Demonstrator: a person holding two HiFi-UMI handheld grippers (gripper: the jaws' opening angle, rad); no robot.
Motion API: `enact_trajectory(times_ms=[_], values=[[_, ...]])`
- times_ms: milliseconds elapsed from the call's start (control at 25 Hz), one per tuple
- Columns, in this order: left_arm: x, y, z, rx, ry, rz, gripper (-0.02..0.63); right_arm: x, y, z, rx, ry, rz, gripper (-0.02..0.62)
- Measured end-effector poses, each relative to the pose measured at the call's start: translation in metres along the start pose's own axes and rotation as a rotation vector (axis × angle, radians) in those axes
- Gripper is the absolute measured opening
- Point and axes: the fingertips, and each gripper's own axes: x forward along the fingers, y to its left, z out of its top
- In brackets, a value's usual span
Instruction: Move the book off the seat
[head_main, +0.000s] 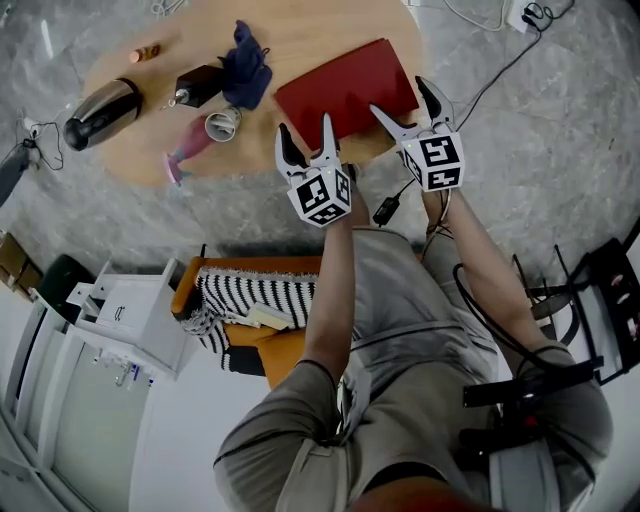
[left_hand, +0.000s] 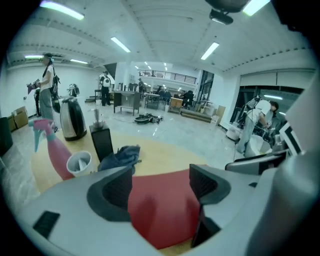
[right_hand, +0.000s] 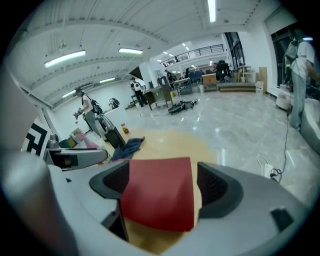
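The left claw (head_main: 306, 135) and right claw (head_main: 402, 100) are held wide open, empty, since the flat red book (head_main: 347, 88) is laid on the round wooden table (head_main: 300, 30).

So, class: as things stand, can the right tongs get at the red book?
Probably yes: the right tongs hang open over the near edge of the red book, with nothing lying on it or between.
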Motion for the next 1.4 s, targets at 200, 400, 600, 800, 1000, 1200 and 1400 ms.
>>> enact_trajectory(times_ms=[200,400,600,800,1000,1200,1400], values=[[-0.036,-0.035,0.092,0.05,-0.146,-0.049,0.368,-0.049,0.018,0.094,-0.002,-0.164,0.022,0.434],[-0.09,-0.065,0.189,0.08,-0.285,-0.09,0.368,-0.108,0.042,0.188,-0.02,-0.293,0.05,0.433],[-0.156,-0.09,0.264,0.091,-0.392,-0.125,0.368,-0.177,0.067,0.263,-0.048,-0.397,0.084,0.433],[-0.215,-0.103,0.331,0.141,-0.506,-0.156,0.368,-0.238,0.085,0.326,-0.099,-0.497,0.101,0.433],[-0.285,-0.105,0.386,0.186,-0.593,-0.176,0.368,-0.306,0.11,0.366,-0.136,-0.57,0.134,0.433],[-0.363,-0.111,0.436,0.182,-0.67,-0.171,0.368,-0.375,0.146,0.402,-0.185,-0.632,0.188,0.433],[-0.394,-0.111,0.451,0.159,-0.731,-0.16,0.368,-0.397,0.17,0.426,-0.219,-0.699,0.225,0.433]])
